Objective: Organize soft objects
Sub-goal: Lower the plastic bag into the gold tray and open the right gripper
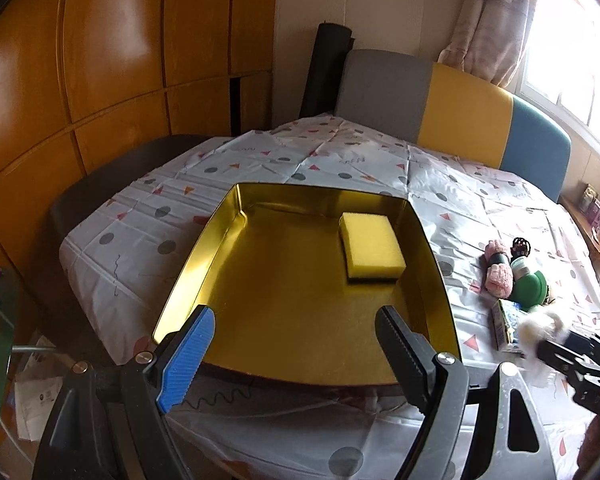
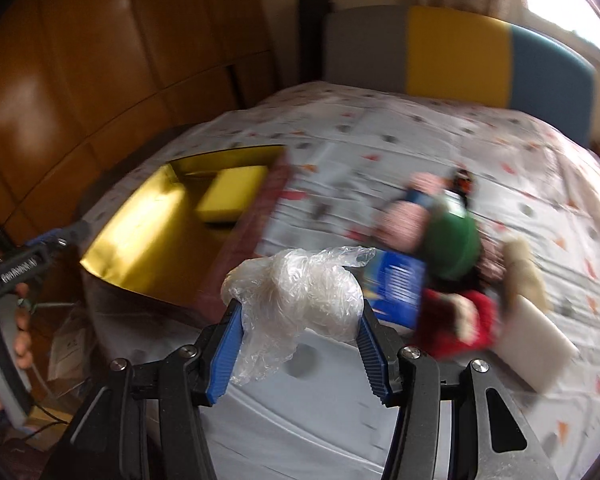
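A gold tin tray sits on the patterned tablecloth with a yellow sponge in its far right corner. My left gripper is open and empty above the tray's near edge. My right gripper is shut on a crumpled clear plastic bag, held above the table right of the tray. The right gripper also shows at the right edge of the left wrist view. The sponge shows in the right wrist view too.
A pile lies on the table's right side: pink fluffy items, a green round object, a blue carton, a red plush piece and a white block. A grey, yellow and blue chair back stands behind the table.
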The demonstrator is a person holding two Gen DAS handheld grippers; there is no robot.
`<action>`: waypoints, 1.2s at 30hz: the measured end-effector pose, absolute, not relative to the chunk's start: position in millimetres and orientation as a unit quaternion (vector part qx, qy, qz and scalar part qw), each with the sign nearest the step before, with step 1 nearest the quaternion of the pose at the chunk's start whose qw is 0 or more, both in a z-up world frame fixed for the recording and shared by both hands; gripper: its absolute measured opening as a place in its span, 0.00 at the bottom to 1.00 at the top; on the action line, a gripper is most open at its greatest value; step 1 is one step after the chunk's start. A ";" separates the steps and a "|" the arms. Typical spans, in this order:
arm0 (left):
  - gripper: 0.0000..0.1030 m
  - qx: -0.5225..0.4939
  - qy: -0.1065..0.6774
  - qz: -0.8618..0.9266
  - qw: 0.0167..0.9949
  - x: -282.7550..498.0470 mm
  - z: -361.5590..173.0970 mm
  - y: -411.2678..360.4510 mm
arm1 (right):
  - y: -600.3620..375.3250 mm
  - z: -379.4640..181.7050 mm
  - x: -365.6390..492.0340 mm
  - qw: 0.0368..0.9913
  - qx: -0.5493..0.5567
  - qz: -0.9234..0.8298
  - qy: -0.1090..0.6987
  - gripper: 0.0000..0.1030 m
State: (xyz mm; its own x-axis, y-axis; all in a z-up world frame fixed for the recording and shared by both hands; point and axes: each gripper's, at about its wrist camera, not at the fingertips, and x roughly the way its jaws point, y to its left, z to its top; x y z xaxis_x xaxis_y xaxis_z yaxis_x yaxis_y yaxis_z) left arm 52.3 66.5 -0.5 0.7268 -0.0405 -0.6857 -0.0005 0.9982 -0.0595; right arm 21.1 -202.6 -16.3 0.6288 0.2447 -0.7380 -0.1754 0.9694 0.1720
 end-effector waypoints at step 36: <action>0.81 -0.054 0.375 0.010 0.925 43.0 -6.2 98.7 | -87.0 -27.1 98.9 0.892 -0.026 0.137 0.429 0.86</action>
State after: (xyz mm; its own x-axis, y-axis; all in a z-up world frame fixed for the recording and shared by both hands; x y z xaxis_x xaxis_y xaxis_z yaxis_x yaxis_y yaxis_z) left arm 43.0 98.7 -6.2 0.7183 -0.0221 -0.6954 -0.0593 0.9939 -0.0928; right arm 98.9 -87.0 -27.1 0.5942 0.2219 -0.7731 -0.2666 0.9612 0.0710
